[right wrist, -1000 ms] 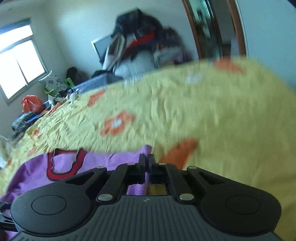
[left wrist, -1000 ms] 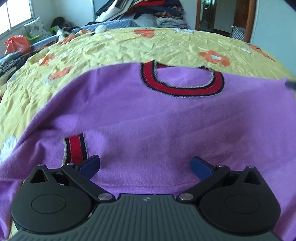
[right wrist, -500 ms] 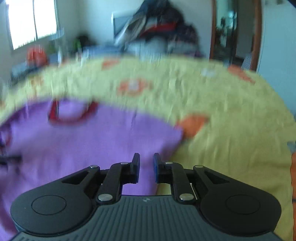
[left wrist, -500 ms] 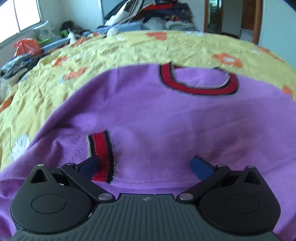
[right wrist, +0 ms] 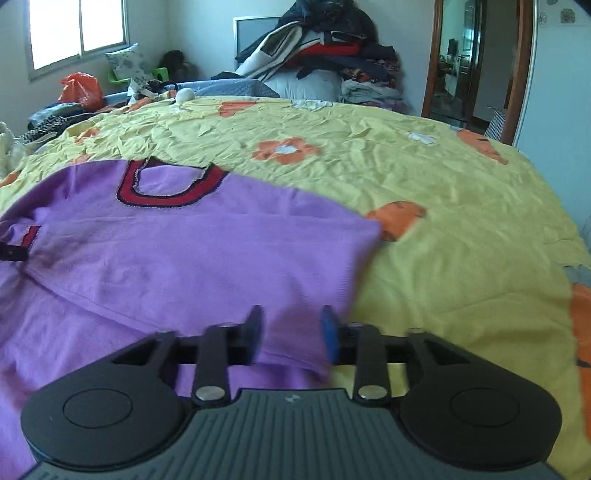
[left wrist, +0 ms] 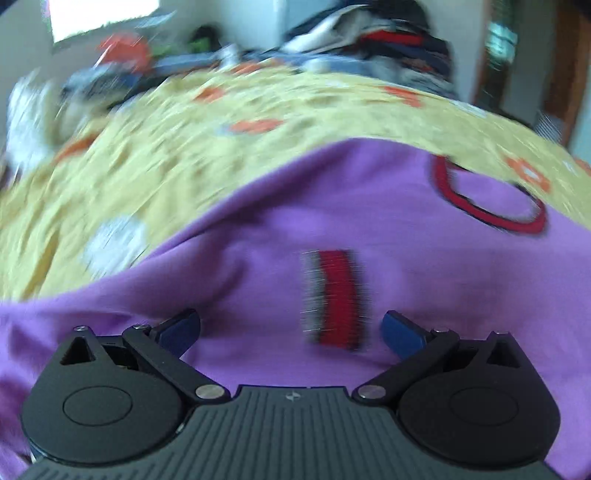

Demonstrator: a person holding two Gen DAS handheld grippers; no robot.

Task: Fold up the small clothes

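Room: a bedroom; a window [right wrist: 77, 33] at the far left, a wooden door frame [right wrist: 524, 70] at the far right, and a pile of clothes [right wrist: 325, 62] heaped beyond the bed.
Surface: I work over a bed covered by a yellow sheet [right wrist: 424, 177] with orange flowers, creased all over.
Garment: a purple shirt [right wrist: 192, 251] lies spread on the sheet in front of me, its red collar [right wrist: 166, 195] with dark edging at the far end. In the left wrist view the same purple shirt [left wrist: 369, 206] fills the lower half of the frame.
Cuff: a red and dark striped sleeve cuff [left wrist: 336, 299] lies on top of the purple cloth, just ahead of my left fingers; the sleeve appears folded inward over the body.
Right side of the garment: the edge runs from a corner near an orange flower down toward my right gripper, with bare sheet beside it.
My left gripper [left wrist: 291, 328]: jaws spread wide, nothing between them, poised just above the purple cloth. This view is smeared, so finer detail is lost.
My right gripper [right wrist: 291, 332]: fingers parted to a medium gap, with the shirt's near right edge lying between and under them; I am not clamping it. Whether the tips touch the cloth I cannot tell.
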